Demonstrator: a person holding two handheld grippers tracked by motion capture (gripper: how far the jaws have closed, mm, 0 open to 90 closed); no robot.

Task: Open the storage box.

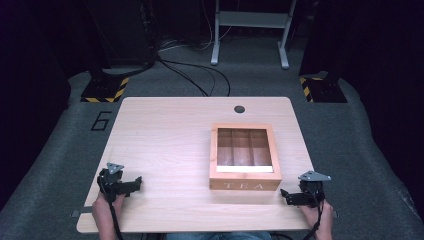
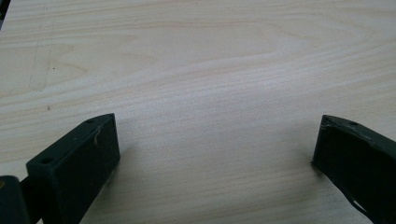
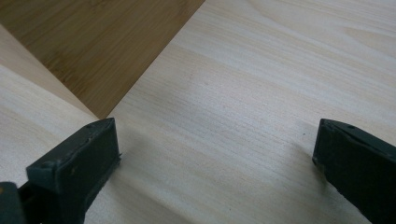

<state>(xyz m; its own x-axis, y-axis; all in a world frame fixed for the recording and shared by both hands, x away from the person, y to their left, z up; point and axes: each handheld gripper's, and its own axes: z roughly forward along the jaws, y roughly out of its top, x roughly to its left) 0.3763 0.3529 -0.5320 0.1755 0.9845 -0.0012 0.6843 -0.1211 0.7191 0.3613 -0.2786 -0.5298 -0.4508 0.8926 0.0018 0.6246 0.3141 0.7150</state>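
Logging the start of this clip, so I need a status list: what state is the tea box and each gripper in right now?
tea box: lid shut, three compartments visible through its clear window, upright on the table.
left gripper: open, nothing between the jaws, low over bare wood.
right gripper: open, empty, beside the box's near right corner, not touching it.

Your wooden tea box [image 1: 244, 158] sits upright on the table's right half, lid closed. Clear pane on top shows three compartments inside. "TEA" lettering on the front wall faces you.
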